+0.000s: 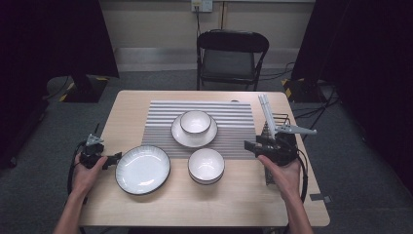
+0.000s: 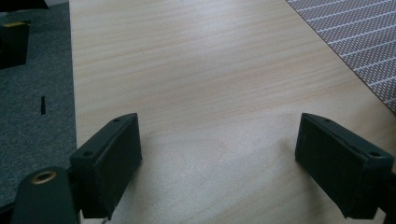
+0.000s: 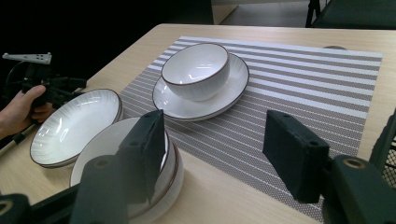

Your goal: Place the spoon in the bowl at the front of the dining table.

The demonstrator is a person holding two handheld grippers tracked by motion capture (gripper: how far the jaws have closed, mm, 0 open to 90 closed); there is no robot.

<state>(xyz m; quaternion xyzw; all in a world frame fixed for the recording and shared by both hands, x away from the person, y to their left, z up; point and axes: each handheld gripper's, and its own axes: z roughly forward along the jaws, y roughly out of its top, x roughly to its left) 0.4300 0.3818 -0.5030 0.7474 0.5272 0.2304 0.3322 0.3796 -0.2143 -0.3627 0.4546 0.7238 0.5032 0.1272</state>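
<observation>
Table (image 1: 146, 204): pale wood-grain top, smooth, low sheen. Mat (image 3: 299, 84): woven, finely textured cloth-like weave in grey and white stripes, matt; bowls (image 3: 196, 70) and plates (image 3: 70, 123) glazed white ceramic, glossy, with dark rims, the left plate finely ribbed. Gripper pads (image 2: 345, 163) matt black, slightly grainy; rack (image 1: 277, 119) thin metal wire; floor (image 2: 32, 140) rough grey carpet.

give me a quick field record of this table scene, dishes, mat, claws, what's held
surface: wooden table
mat: striped placemat, centre of the table
on mat: bowl sitting in a plate
near edge of mat: bowl stack, partly on the mat
left of stack: ribbed plate on bare wood
right edge: wire rack
left claw: open, nothing between jaws, over bare wood
right claw: open, holds nothing, beside the bowl stack
behind table: folding chair
</observation>
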